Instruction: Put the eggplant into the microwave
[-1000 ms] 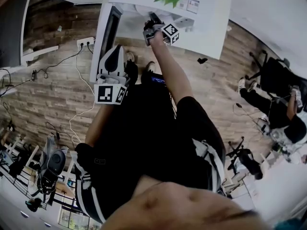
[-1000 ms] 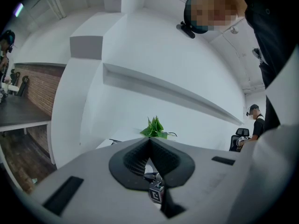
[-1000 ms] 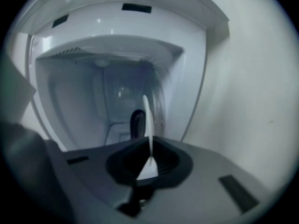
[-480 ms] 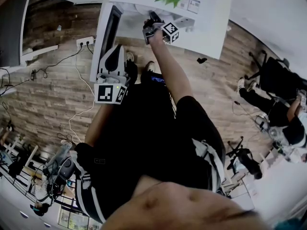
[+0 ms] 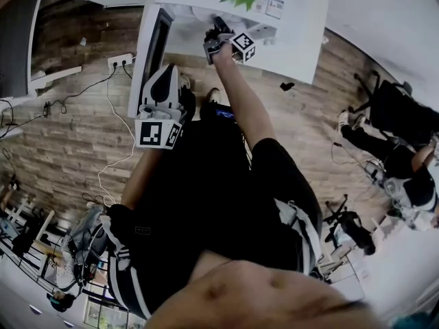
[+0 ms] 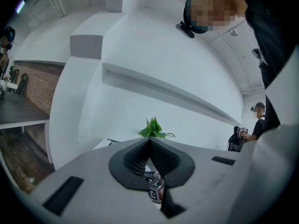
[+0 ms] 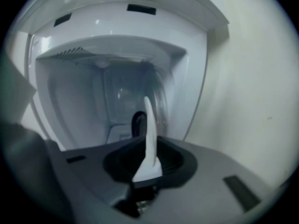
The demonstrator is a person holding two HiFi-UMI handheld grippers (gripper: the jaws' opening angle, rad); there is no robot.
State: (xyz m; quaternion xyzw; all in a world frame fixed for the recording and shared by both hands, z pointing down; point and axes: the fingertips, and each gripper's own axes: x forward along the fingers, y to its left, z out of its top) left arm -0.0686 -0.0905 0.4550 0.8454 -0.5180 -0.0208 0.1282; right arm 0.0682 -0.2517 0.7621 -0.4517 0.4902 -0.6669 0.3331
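A: Your right tongs [image 5: 218, 25] are reaching far into the microwave [image 7: 192, 78]. Their jaws have just been opening and are now standing apart, clamping nothing.

B: The eggplant [image 7: 137, 123] is sitting inside the cavity, as I am judging it. It is the dark rounded shape just left of your white finger [image 7: 148, 125]. Whether it is touching that finger, I cannot tell.

A: So it is lying straight ahead of those tongs, a shade to the left. Only its near end is showing. Its long axis seems to be running near to far, along the tongs, though nothing here is proving that.

B: That line is what the next move is turning on, I am thinking. You are needing to draw the right tongs back along it, so the finger is not dragging the eggplant out.

A: Your left tongs [image 6: 149, 143] are closed, pads meeting on nothing. They are hanging near and left, close to the open door [image 5: 162, 43], so that hand is lying nearer the door.

B: The right gripper view alone is showing the cavity and the eggplant. The head view alone is showing the door, both arms and the white tabletop [image 5: 302, 43]. The left gripper view is looking past all that to the plant [image 6: 152, 127].
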